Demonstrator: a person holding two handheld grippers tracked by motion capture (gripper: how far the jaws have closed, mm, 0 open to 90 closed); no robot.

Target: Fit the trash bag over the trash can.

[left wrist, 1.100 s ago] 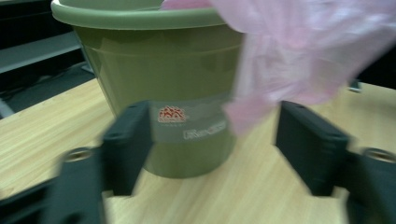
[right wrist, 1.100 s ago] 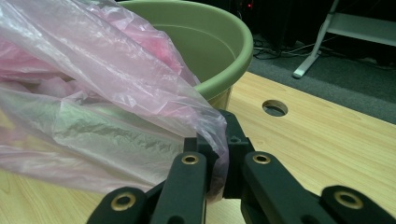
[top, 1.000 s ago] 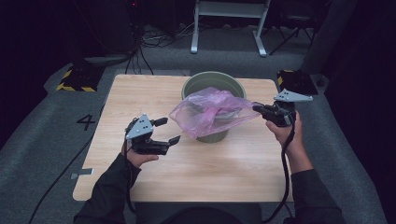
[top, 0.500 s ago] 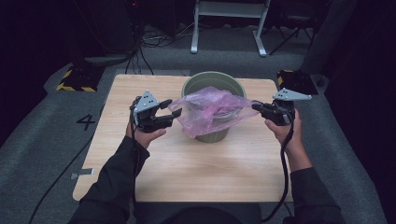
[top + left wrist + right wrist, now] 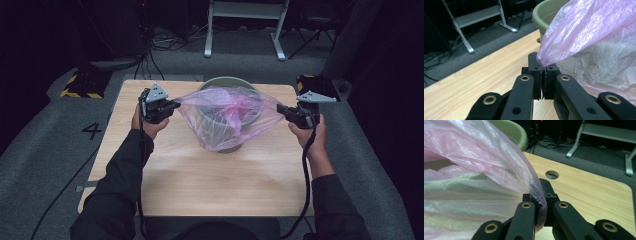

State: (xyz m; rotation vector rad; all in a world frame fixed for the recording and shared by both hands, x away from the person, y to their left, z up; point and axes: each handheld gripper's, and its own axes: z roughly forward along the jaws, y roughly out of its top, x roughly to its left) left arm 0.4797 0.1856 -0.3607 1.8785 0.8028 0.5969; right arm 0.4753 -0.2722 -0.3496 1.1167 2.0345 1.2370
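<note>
Pink film dominates the high view: a thin, see-through pink plastic bag (image 5: 227, 117) is stretched wide between the two grippers, its body draped over and down the front of a grey-green bucket (image 5: 226, 82) that stands at the middle of the wooden table (image 5: 200, 180). The bag is crinkled, with fold lines fanning out from each pulled corner, and the bucket's rim and wall show dimly through it. On that view's left, the left gripper (image 5: 172, 105) holds one corner of the bag just beside the bucket; its jaws have just been closing and now pinch the plastic. On the right, the right gripper (image 5: 281, 108) has the opposite corner clamped, and the sheet runs taut from one to the other. From the left gripper view, the left gripper (image 5: 543, 72) has its black jaws pressed together on a gathered point of the bag (image 5: 594, 40), which flares up and rightward in glossy pink wrinkles, paler and whitish lower down, with the bucket's rim (image 5: 541, 13) behind it. From the right gripper view, the right gripper (image 5: 541, 197) grips a bunched edge of the bag (image 5: 474, 170), whose pink and greenish-tinted layers spread to the left above the table (image 5: 586, 187), near a round hole (image 5: 552, 174) in the tabletop.
</note>
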